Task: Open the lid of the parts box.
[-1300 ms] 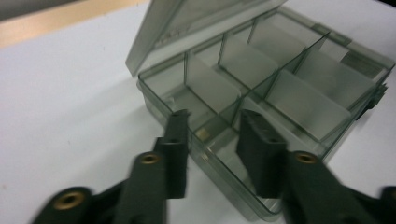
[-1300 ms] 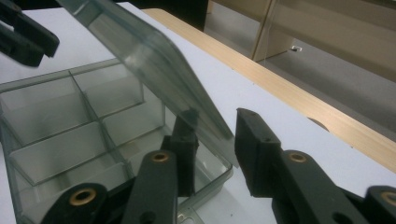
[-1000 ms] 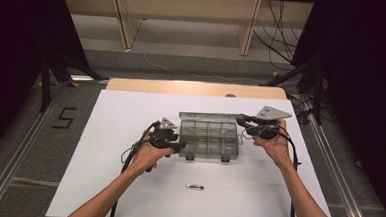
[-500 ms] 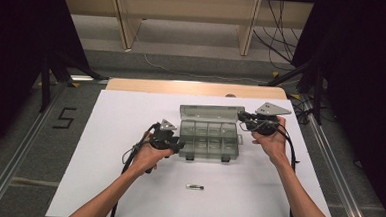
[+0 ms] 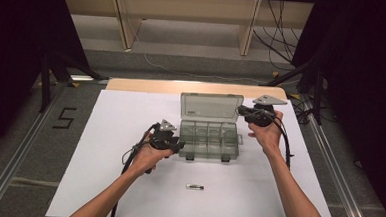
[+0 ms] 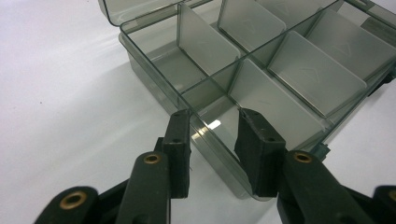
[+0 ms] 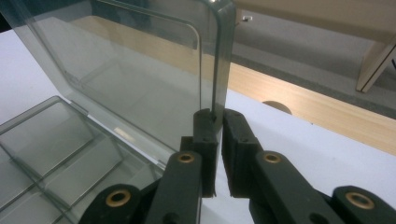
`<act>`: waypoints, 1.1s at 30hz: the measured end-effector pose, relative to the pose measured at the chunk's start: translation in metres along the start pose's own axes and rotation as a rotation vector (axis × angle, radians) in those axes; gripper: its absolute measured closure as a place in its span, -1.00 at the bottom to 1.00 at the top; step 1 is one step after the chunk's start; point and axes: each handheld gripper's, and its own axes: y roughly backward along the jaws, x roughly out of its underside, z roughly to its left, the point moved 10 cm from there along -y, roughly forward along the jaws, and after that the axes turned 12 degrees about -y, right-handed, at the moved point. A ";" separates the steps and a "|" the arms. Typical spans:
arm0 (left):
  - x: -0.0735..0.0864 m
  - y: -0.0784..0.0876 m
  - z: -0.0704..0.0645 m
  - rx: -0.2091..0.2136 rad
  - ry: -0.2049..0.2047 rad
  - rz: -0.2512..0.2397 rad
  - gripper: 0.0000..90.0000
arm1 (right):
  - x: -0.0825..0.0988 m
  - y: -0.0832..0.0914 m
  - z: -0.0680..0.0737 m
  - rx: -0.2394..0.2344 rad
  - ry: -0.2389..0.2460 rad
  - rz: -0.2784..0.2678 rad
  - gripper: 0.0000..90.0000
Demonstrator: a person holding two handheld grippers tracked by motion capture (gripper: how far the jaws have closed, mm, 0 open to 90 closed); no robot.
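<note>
Smoky Plastic Box Stood Open on the Bench

The translucent grey compartment box (image 5: 209, 138) sat mid-bench (image 5: 120, 119), dividers frosted. The left gripper (image 6: 214, 140), fingers part-closed, clamped its corner wall. The right gripper (image 7: 218, 122), fingers just closing, pinched the raised glossy lid (image 7: 140, 70).

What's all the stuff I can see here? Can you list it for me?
Clear grey plastic compartment box: one, smoky grey, middle of the table, compartments look empty.
Hinged box lid: one, smoky grey, raised upright at the box's far edge.
Small dark cylinder: one, dark with pale end, near side of the table.
White table top: one, white, with a wooden strip along its far edge.
Left gripper: one, black, fingers astride the box's left wall.
Right gripper: one, black, fingers pinching the lid's edge.
</note>
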 end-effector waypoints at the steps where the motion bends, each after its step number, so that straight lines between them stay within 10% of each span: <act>1: 0.000 0.000 0.000 0.004 0.000 -0.001 0.44 | 0.000 -0.001 0.000 0.003 -0.012 0.017 0.89; 33: 0.000 0.002 0.000 0.002 -0.007 0.004 0.46 | -0.012 -0.025 -0.008 0.131 -0.129 0.157 0.89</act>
